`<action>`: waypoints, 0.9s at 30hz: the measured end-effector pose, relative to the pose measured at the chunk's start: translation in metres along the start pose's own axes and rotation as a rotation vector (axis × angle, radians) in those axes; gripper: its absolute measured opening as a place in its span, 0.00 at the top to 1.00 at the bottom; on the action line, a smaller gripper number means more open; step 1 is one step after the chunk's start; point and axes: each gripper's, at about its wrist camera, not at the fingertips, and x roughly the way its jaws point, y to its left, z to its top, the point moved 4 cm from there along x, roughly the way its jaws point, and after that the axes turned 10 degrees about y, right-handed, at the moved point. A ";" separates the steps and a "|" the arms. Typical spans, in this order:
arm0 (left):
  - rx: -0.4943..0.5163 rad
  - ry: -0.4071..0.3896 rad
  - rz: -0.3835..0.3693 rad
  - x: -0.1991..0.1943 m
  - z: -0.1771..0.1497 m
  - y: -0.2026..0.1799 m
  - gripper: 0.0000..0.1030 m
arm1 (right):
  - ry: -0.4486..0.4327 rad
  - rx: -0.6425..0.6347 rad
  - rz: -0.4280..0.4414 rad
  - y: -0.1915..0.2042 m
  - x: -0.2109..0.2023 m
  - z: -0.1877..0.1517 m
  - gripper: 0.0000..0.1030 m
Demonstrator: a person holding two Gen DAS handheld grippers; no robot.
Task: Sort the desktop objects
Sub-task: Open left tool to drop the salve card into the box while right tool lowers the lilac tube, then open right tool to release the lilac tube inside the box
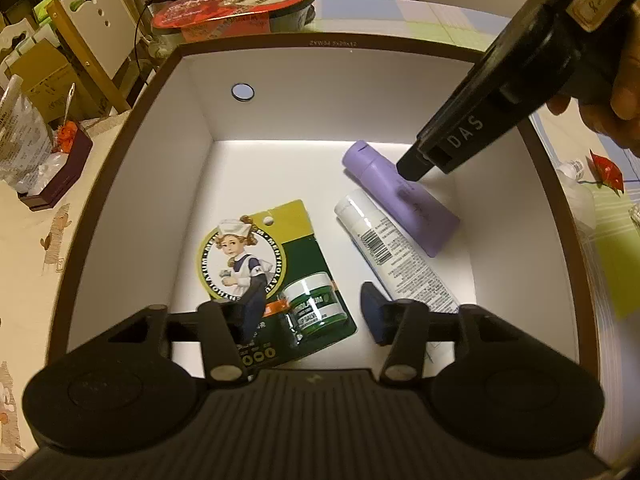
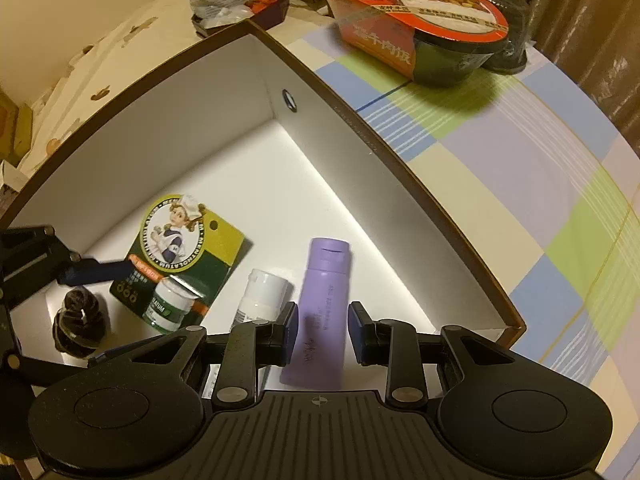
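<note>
Straddling purple tube [image 2: 324, 300], right hand-held gripper [image 2: 320, 336] w/ jaws apart.

Both wrist views look down, close (shared: box [image 1: 120, 184] interior).

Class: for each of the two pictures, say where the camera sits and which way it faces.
Left wrist: on the left gripper, facing down into the box; the right gripper and a hand show.
Right wrist: on the right gripper, straddling the purple tube; the left gripper shows.
Shared: purple tube, white tube, Mentholatum card.
</note>
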 end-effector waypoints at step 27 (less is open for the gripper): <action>-0.037 -0.072 0.060 -0.050 -0.019 0.002 0.34 | -0.256 -0.053 -0.031 0.034 -0.058 -0.058 0.13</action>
